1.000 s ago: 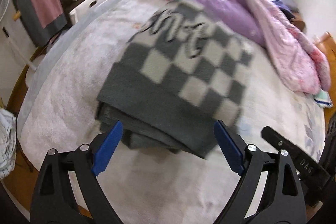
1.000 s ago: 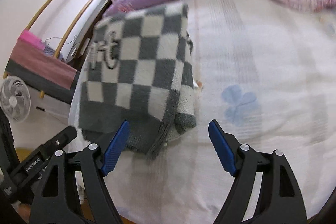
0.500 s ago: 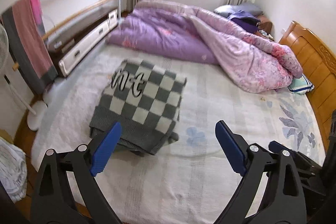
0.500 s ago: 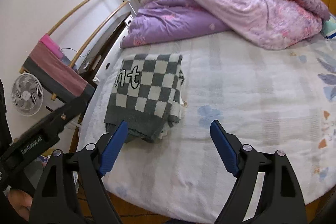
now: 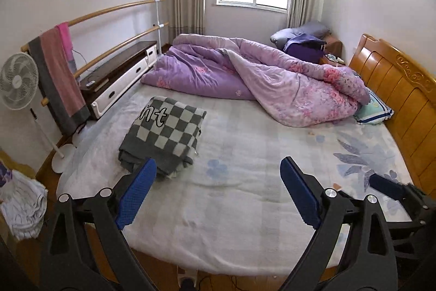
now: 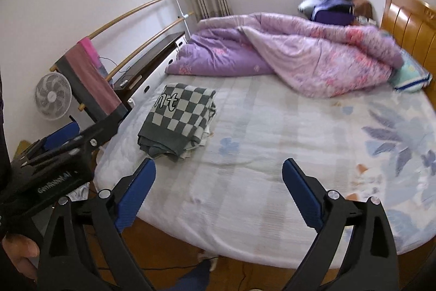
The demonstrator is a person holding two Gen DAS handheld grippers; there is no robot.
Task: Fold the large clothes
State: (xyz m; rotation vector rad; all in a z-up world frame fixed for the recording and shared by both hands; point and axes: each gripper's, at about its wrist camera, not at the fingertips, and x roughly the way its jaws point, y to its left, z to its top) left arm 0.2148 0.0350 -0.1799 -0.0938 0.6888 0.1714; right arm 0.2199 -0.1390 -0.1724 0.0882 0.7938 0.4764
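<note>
A grey and white checkered sweater (image 5: 163, 134) (image 6: 178, 120) lies folded in a thick stack on the left part of the bed (image 5: 245, 182) (image 6: 272, 154). Black lettering shows on its far end. My left gripper (image 5: 218, 184) hangs open above the bed's near edge, well back from the sweater, with nothing between its blue pads (image 5: 136, 195). My right gripper (image 6: 218, 184) is likewise far back and empty, and its jaws are still opening. In the right wrist view the left gripper's body (image 6: 54, 171) shows at the left, held by a hand (image 6: 19, 252).
A purple floral quilt (image 5: 259, 83) is heaped at the far side of the bed, by a pillow (image 5: 374, 107) and the wooden headboard (image 5: 403, 100). Left of the bed stand a white fan (image 5: 17, 81), a rail with a hung towel (image 5: 58, 78) and a low cabinet (image 5: 120, 75).
Both grippers have pulled back and up from the folded sweater, which now looks small and far. The whole bed and room have come into view. The sweater stays folded in place.
</note>
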